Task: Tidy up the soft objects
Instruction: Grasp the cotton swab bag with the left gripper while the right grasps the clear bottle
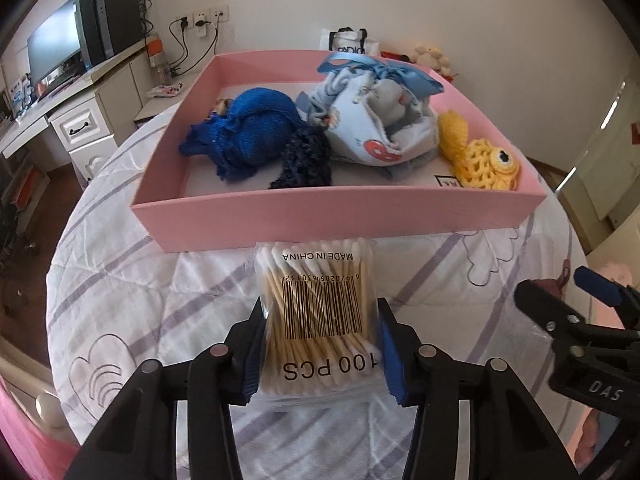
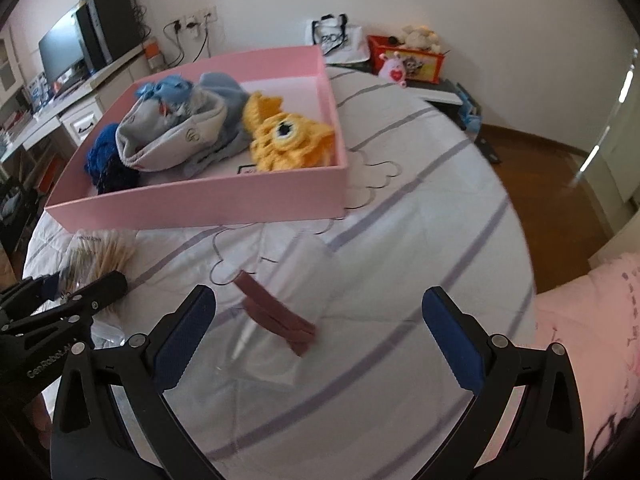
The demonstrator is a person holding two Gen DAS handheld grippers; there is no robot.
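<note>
My left gripper (image 1: 320, 344) is shut on a clear bag of cotton swabs (image 1: 318, 300), held just in front of the pink box (image 1: 320, 216) on the bed. The box holds a blue knit item (image 1: 252, 132), a dark scrunchie (image 1: 306, 156), a grey pouch with a blue ribbon (image 1: 376, 120) and a yellow crochet fish (image 1: 480, 152). My right gripper (image 2: 320, 332) is open over a clear packet with brown strips (image 2: 276, 316) lying on the quilt. The box (image 2: 200, 204) and the fish (image 2: 288, 140) also show in the right wrist view.
The white quilt with purple stripes (image 2: 420, 240) covers the bed. A desk with a monitor (image 1: 56, 48) stands at the left. A white bag (image 2: 340, 40) and a red toy box (image 2: 408, 60) stand by the far wall. A pink blanket (image 2: 592, 320) lies at the right.
</note>
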